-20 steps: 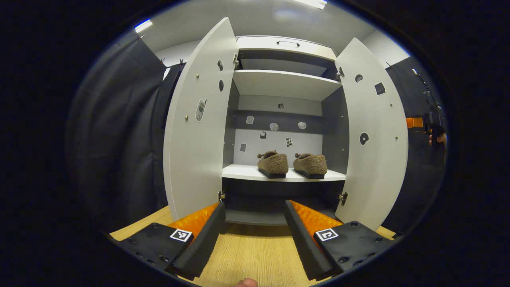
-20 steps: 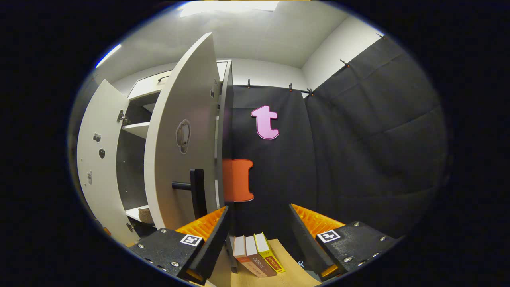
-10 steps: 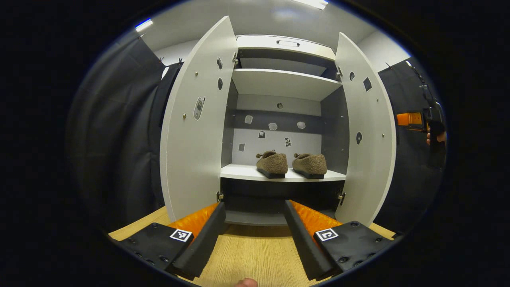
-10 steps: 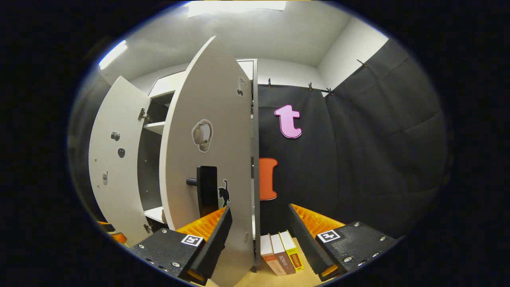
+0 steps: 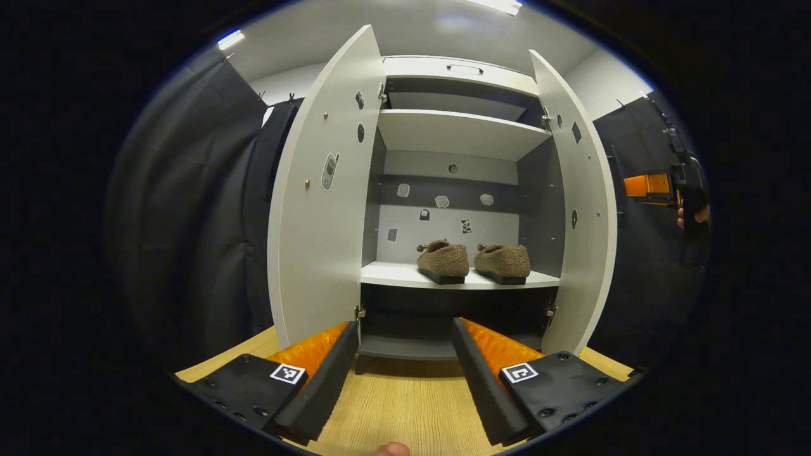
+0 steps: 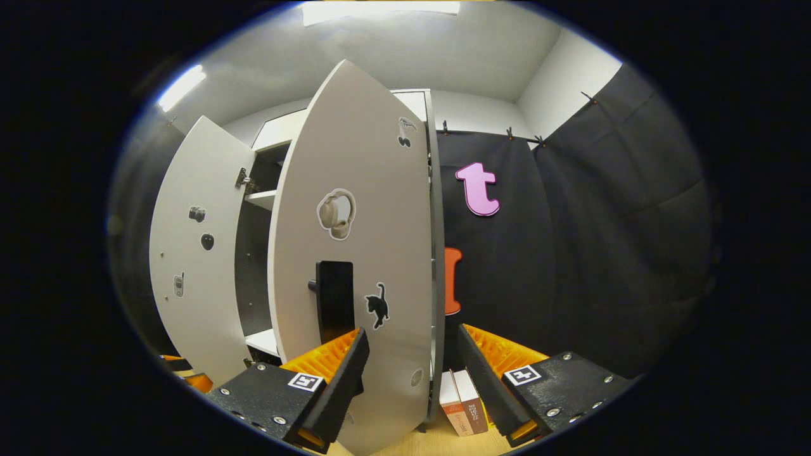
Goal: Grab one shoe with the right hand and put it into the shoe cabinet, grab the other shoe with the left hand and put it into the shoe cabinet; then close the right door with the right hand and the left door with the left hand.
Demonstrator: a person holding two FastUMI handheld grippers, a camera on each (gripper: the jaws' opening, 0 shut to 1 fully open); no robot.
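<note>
While both doors hang ajar, shoe cabinet [image 5: 456, 136] faces left gripper [image 5: 405, 373], fingers apart, empty, low over wood floor [image 5: 399, 405]. Two brown fleecy shoes [image 5: 443, 261] [image 5: 504, 262] side by side on cabinet's middle shelf [image 5: 405, 277]. Right gripper [image 6: 408, 373] spread, empty, just beside right door [image 6: 361, 253], near black handle [image 6: 334, 309]. Headphone sticker [image 6: 336, 214], cat sticker [image 6: 378, 305] on door. Books [image 6: 462, 411] at cabinet's foot; spine text unreadable.

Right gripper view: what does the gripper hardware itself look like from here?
The right gripper has two long wedge-shaped fingers with ribbed inner faces. Each is mounted on a flat black plate fastened with silver screws and carrying a square black-and-white marker tag. No cables show here.
</note>
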